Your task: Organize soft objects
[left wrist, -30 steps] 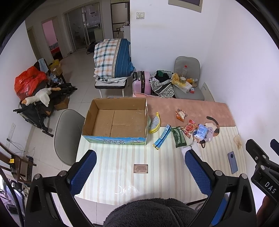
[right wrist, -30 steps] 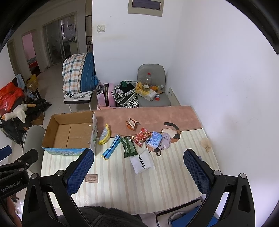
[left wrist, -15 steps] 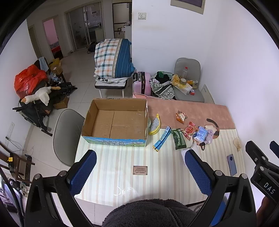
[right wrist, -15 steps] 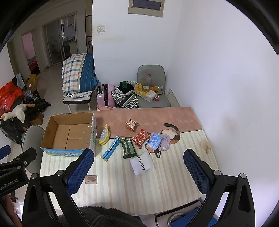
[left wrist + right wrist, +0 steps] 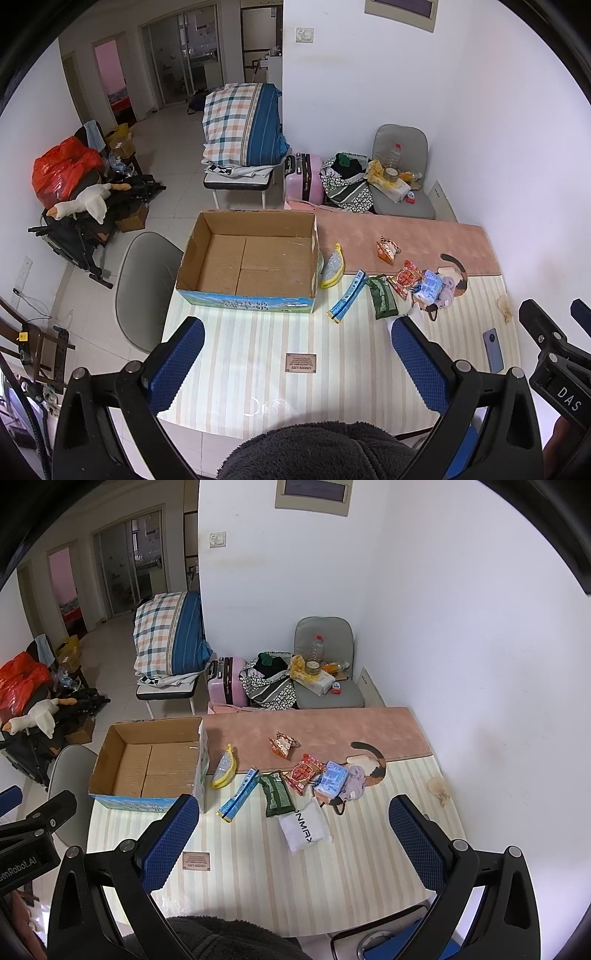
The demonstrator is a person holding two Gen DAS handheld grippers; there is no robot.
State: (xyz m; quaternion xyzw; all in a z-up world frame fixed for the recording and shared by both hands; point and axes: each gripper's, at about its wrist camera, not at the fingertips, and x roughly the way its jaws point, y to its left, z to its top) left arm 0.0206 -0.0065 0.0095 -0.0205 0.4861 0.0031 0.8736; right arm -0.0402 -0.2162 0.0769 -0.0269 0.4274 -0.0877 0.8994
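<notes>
An empty cardboard box (image 5: 255,262) (image 5: 151,764) stands on the striped table at the left. To its right lie soft packets: a yellow banana-shaped pouch (image 5: 332,266) (image 5: 224,767), a blue stick pack (image 5: 349,295) (image 5: 238,799), a green packet (image 5: 384,301) (image 5: 277,794), a red snack bag (image 5: 408,277) (image 5: 304,771), a blue tissue pack (image 5: 428,286) (image 5: 332,779), an orange snack bag (image 5: 386,249) (image 5: 282,743) and a white pouch (image 5: 304,829). My left gripper (image 5: 295,365) and right gripper (image 5: 291,845) are both open and empty, held high above the table's near edge.
A phone (image 5: 494,349) lies near the table's right edge. A small brown card (image 5: 300,363) (image 5: 196,860) lies near the front. A pink mat (image 5: 399,236) covers the table's far part. A grey chair (image 5: 147,291) stands left of the table. The wall is close on the right.
Both grippers have drifted slightly; the view of the table has shifted a little. Nothing on the table has moved.
</notes>
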